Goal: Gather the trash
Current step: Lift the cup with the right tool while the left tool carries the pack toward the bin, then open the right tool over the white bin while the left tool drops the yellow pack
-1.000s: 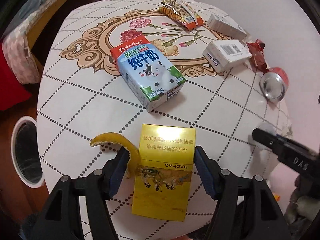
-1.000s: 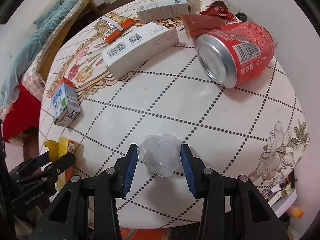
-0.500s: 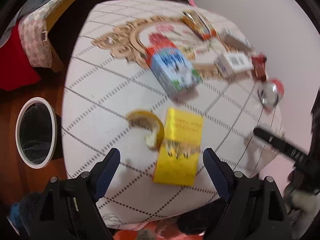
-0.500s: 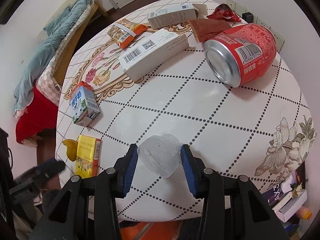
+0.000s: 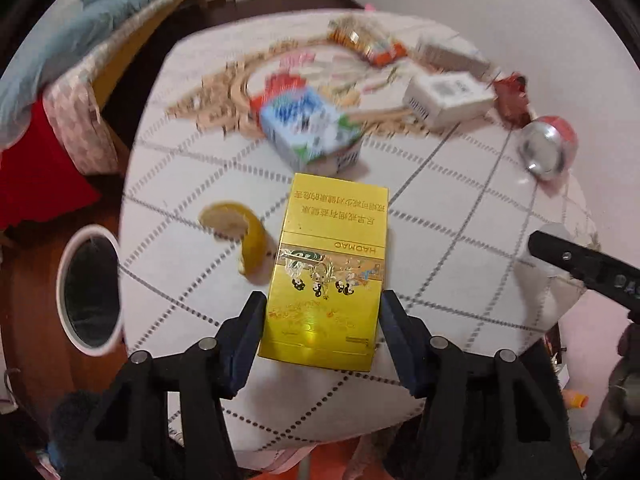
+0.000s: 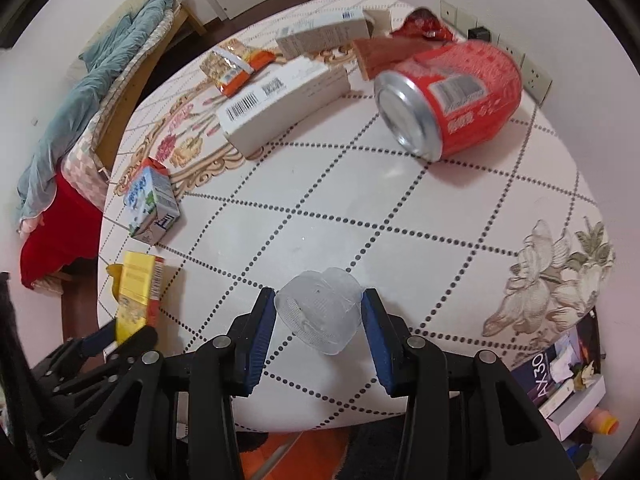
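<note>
Left gripper (image 5: 322, 334) clamps the yellow box (image 5: 328, 272) (peel (image 5: 250, 236) beside it); right gripper (image 6: 319, 326) pinches a clear plastic cup (image 6: 320, 312).

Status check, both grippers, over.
Left gripper shut on yellow carton. Right gripper shut on clear plastic cup. Peel beside carton; bin at left, path open.

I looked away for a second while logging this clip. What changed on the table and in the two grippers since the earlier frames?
The left gripper, which opened and drew back half a second ago, has come forward and closed on the yellow box. The peel beside it now lies clear of the fingers. The right gripper stays shut on the clear plastic cup. The milk carton, red can and white boxes lie as before.
</note>
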`<state>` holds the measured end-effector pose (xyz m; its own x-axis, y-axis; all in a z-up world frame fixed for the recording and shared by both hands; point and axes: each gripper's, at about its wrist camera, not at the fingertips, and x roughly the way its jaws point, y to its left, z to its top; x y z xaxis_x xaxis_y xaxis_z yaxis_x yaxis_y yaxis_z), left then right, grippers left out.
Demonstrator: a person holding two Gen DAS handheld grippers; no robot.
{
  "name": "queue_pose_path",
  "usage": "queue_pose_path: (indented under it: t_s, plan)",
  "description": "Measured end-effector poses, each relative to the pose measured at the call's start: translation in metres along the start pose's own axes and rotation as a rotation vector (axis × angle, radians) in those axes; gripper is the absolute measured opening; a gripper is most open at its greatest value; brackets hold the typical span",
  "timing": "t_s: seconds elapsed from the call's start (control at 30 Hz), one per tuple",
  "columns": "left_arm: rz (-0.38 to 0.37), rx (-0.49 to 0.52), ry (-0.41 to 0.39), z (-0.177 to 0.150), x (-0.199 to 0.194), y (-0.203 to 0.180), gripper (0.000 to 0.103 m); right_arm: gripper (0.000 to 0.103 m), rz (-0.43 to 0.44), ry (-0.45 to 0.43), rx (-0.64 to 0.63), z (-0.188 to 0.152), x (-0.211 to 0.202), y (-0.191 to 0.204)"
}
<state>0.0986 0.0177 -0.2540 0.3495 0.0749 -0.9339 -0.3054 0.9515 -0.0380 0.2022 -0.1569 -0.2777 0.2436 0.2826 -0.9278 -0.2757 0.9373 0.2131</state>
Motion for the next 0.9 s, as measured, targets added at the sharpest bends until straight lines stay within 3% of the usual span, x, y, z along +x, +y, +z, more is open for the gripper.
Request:
queue_pose_path:
  t_s: [0.17, 0.3, 0.4, 0.53, 0.67, 0.8, 0.9]
  plan:
    - [-0.005, 0.022, -0.132, 0.012, -0.051, -0.011, 0.054, 0.046, 0.011, -0.047, -0.036, 0.004, -0.025, 0.013]
    - [-0.024, -0.005, -0.252, 0.028, -0.101, 0.005, 0.054, 0.046, 0.043, -0.085, -0.099, 0.009, -0.054, 0.043]
    - [-0.037, -0.054, -0.324, 0.040, -0.134, 0.036, 0.054, 0.046, 0.088, -0.101, -0.156, 0.014, -0.071, 0.079]
    - [-0.007, -0.153, -0.383, 0.044, -0.164, 0.109, 0.054, 0.046, 0.186, -0.096, -0.257, 0.019, -0.082, 0.154]
    - [0.081, -0.291, -0.365, 0.030, -0.159, 0.204, 0.054, 0.046, 0.282, -0.027, -0.374, 0.011, -0.056, 0.249]
    - [0.129, -0.482, -0.256, 0.001, -0.115, 0.314, 0.054, 0.046, 0.326, 0.117, -0.489, -0.013, 0.019, 0.353]
    - [0.108, -0.599, -0.154, -0.027, -0.069, 0.378, 0.055, 0.046, 0.318, 0.233, -0.538, -0.031, 0.088, 0.411]
